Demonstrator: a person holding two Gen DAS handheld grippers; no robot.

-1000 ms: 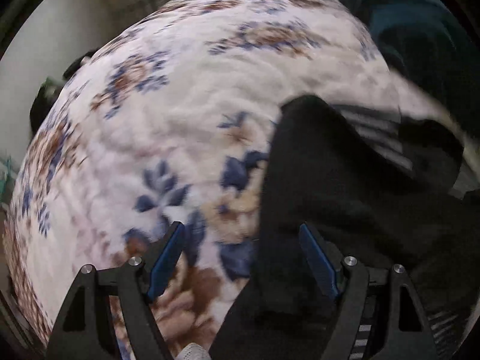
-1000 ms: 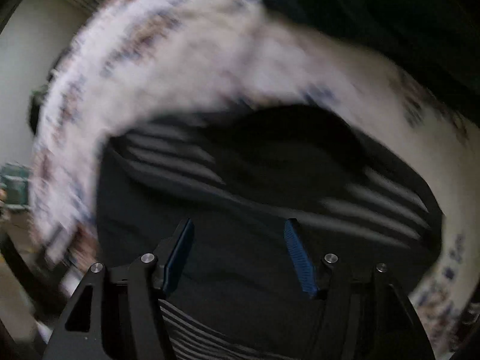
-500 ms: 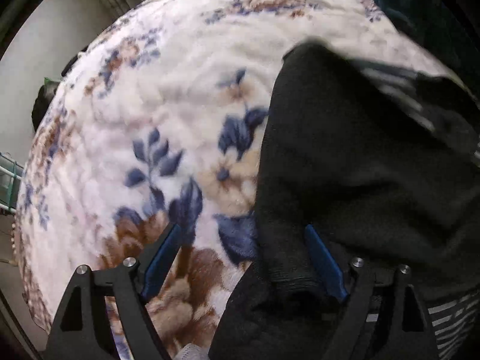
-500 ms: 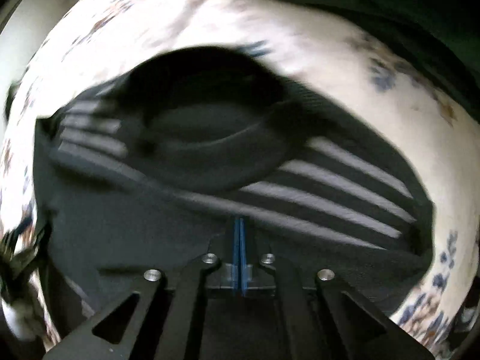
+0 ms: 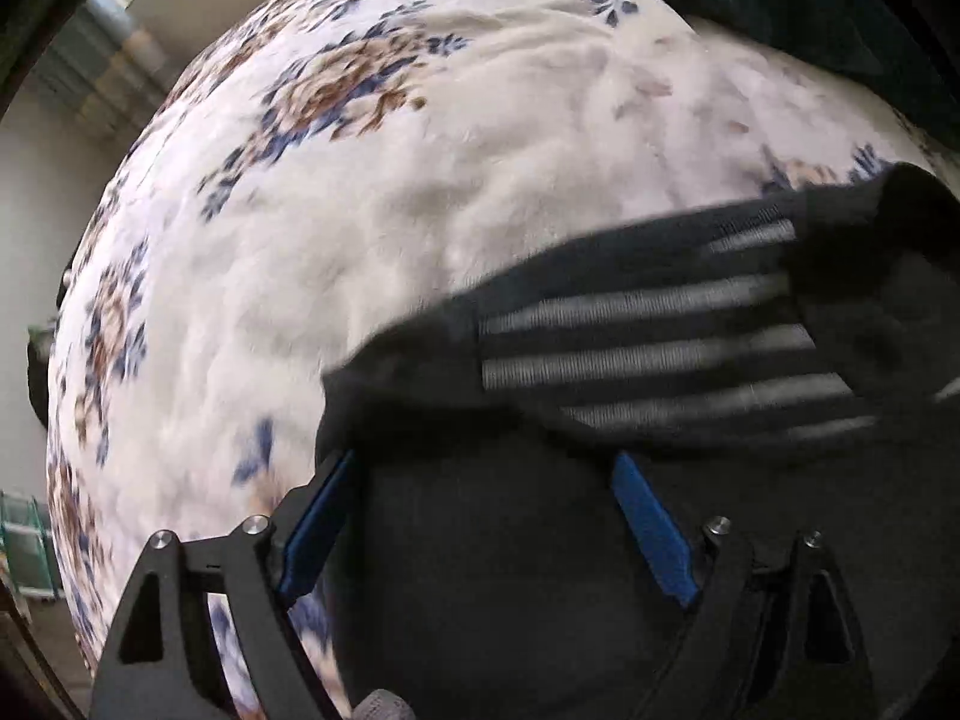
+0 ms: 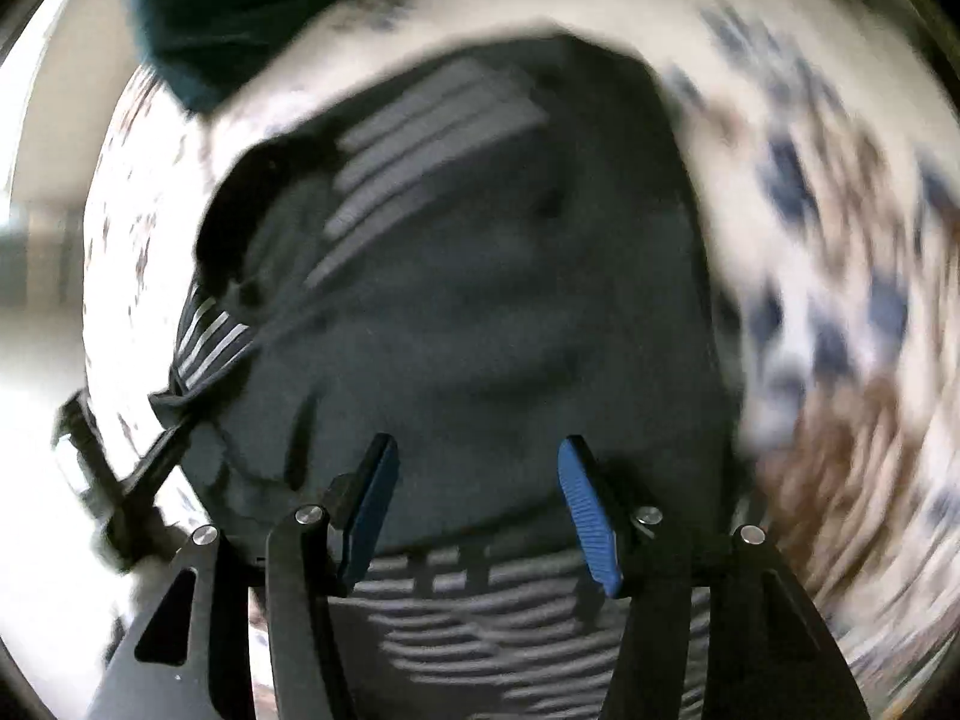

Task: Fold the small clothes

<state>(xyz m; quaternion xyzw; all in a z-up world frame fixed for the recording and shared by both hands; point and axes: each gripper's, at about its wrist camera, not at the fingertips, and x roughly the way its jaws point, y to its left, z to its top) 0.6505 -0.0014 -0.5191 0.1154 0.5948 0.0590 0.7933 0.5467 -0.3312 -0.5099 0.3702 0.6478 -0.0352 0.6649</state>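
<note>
Garment: black striped top lies flat on floral blanket, directly under both
Left hand-held gripper: jaws apart, just widened, empty
Right hand-held gripper: jaws apart, just reopened, empty

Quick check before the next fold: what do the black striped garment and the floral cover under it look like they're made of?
Black striped garment: looks like a soft knit, matte; fine ribbing shows in the grey stripes and it drapes in limp folds. Exact fibre can't be told.
Floral cover: looks like plush fleece, a fuzzy cream pile with rumpled tufts and a printed blue and brown flower pattern, though motion blur softens the detail.
</note>
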